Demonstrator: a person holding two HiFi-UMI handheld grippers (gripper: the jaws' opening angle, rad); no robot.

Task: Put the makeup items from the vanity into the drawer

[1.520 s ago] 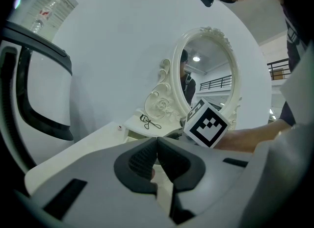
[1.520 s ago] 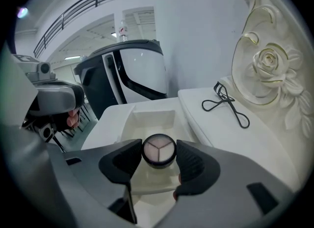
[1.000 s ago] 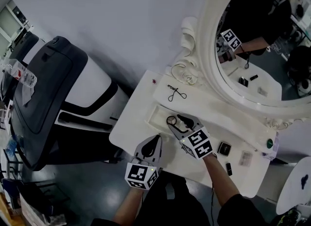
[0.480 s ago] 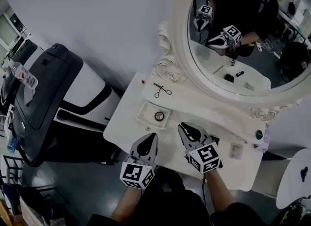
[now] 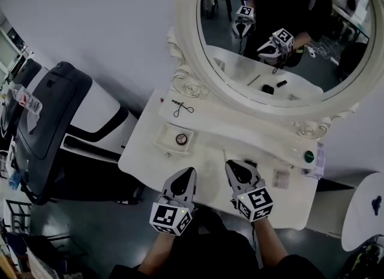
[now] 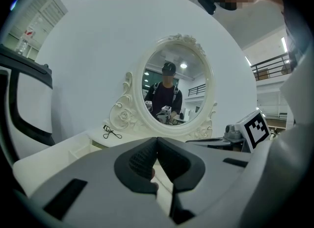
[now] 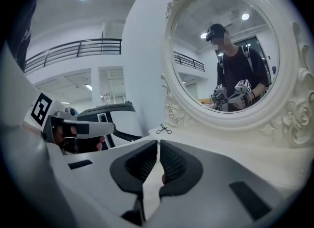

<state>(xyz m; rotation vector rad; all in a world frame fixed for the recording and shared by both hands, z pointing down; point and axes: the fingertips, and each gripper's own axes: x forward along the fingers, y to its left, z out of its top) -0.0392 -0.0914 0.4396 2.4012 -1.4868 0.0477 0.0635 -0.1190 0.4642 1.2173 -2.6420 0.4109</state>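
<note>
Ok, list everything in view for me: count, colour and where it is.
vanity: one, white, centre.
mirror: one, white frame, on the vanity.
eyelash curler: one, dark, shelf below the mirror, left.
drawer: one, white, open, left of centre.
round item: one, dark, in the drawer.
green-topped item: one, vanity's right end.
large chair: one, black and white, far left.
left gripper: one, grey, shut, empty.
right gripper: one, grey, jaws just closed further, nothing between them.

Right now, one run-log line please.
left gripper: jaws shut, empty | right gripper: jaws just closed further, empty | small round dark makeup item: in open white drawer | black wire eyelash curler: on white vanity ledge
</note>
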